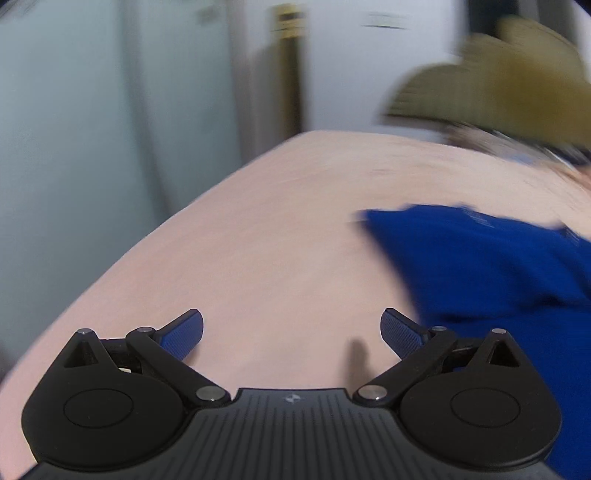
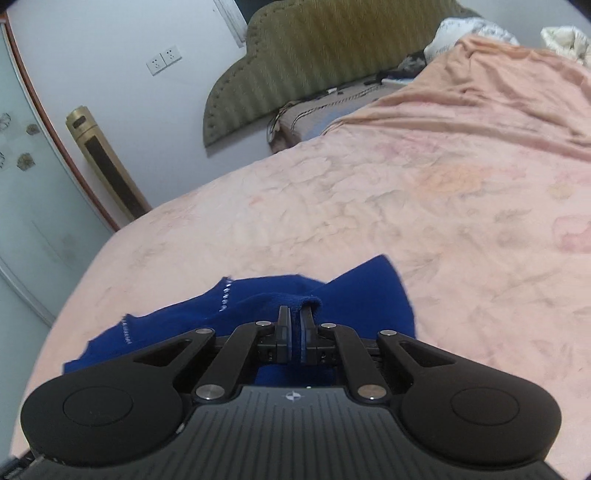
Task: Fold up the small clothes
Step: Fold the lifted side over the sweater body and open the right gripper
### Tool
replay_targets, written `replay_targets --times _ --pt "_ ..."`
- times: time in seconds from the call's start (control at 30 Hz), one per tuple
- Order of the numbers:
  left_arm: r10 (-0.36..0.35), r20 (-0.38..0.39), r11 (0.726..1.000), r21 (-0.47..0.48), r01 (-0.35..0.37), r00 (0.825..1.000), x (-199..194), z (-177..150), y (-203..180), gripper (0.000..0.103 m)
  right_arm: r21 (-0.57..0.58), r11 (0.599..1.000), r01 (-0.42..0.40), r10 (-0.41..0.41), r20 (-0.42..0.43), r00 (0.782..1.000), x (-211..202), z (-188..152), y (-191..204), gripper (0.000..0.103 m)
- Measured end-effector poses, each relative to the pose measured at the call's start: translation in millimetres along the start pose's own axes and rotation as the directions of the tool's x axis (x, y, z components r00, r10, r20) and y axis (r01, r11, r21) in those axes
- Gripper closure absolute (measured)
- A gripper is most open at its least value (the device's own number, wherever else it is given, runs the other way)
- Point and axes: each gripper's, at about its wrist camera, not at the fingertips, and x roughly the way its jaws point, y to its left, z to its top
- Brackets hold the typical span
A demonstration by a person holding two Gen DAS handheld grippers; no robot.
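A small royal-blue garment with a line of pale stitching lies on the pink bed cover. My right gripper is shut on a bunched fold of the blue garment, which rises between its pads while the rest spreads below and to the left. In the blurred left wrist view the same blue garment fills the right side. My left gripper stands open over bare pink cover, left of the cloth, with nothing between its blue-padded fingers.
An olive padded headboard leans on the white wall at the bed's far end. A gold tower fan stands beside a frosted glass door. Crumpled bedding and cables lie near the headboard. The bed's left edge curves close to both grippers.
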Motion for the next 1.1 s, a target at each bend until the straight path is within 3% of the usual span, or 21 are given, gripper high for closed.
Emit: replay_targets --times 0.07,0.13,0.27,0.47,0.67,0.87,0.97,1.1 --pt "-0.034 0.015 0.990 0.140 0.031 0.999 -1 2 -26 0.000 -0.014 1.000 -0.013 0.014 0.007 1.000 0 -1 6 0.093" --pt "-0.021 0.036 0.967 0.254 0.011 0.999 1 -2 -48 0.000 -0.034 0.999 -0.028 0.028 0.009 1.000 -2 -2 12 0.093" --pt "0.045 0.082 0.937 0.341 -0.070 0.996 12 -6 -67 0.000 -0.044 0.998 -0.045 0.046 0.010 0.999 4 3 17 0.093" --pt "0.132 0.050 0.946 0.293 -0.141 0.990 36 -1 -54 0.000 -0.035 0.997 -0.075 0.075 0.003 0.997 1 1 18 0.093" --pt "0.073 -0.007 0.990 0.122 -0.072 0.997 40 1 -20 0.000 -0.008 0.989 -0.150 0.150 0.015 0.989 -7 4 17 0.093" --pt "-0.025 -0.074 0.999 -0.039 0.023 0.997 48 -2 2 0.000 -0.011 1.000 -0.025 0.025 -0.001 1.000 0 -5 -8 0.093" --pt "-0.013 -0.057 1.000 -0.019 0.012 0.998 47 -5 -2 0.000 0.018 0.999 0.040 -0.040 -0.032 0.999 8 -12 -32 0.093" --pt "0.022 -0.036 0.999 0.037 -0.021 0.999 45 -5 -12 0.000 0.050 0.997 0.066 -0.064 -0.042 0.997 12 -17 -50 0.093"
